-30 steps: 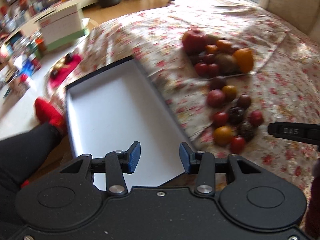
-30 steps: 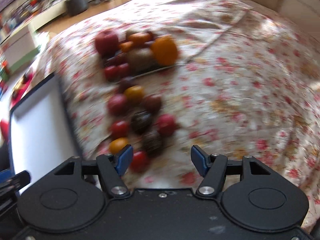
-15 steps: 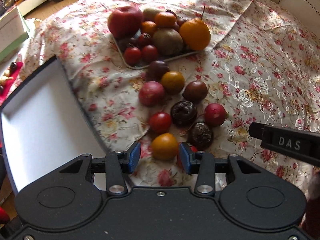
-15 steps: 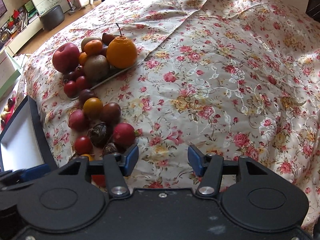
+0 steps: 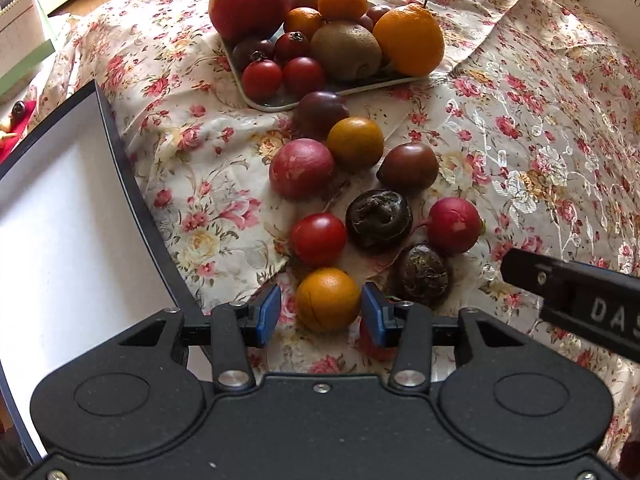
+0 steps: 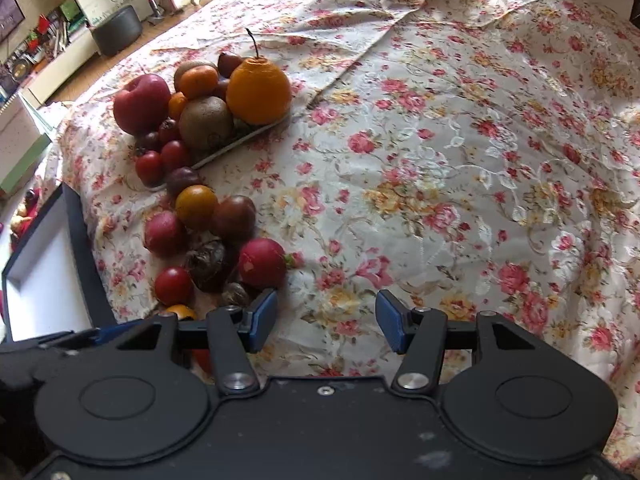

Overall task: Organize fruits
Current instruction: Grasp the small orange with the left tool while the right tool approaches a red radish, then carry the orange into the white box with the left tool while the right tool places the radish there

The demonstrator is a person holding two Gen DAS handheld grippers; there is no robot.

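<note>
Several small fruits lie loose on the flowered cloth (image 5: 520, 128). My left gripper (image 5: 320, 314) is open, with a small orange fruit (image 5: 328, 299) between its blue pads, which stand a little apart from it. A red tomato (image 5: 319, 239), two dark wrinkled fruits (image 5: 379, 219) and a red radish-like fruit (image 5: 453, 225) lie just beyond. A tray (image 5: 264, 102) at the back holds an apple (image 5: 248, 4), kiwi (image 5: 346, 50) and large orange (image 5: 410, 40). My right gripper (image 6: 326, 322) is open and empty over bare cloth, right of the loose fruits (image 6: 262, 262).
A white box with a dark rim (image 5: 60, 220) lies open at the left, its edge next to the cloth; it also shows in the right wrist view (image 6: 44, 280). The right gripper's black body (image 5: 580, 300) reaches in from the right. Room clutter lies beyond the far left.
My left gripper swung from over the white box to the loose fruits and now straddles the small orange fruit. My right gripper has shifted right, over bare cloth.
</note>
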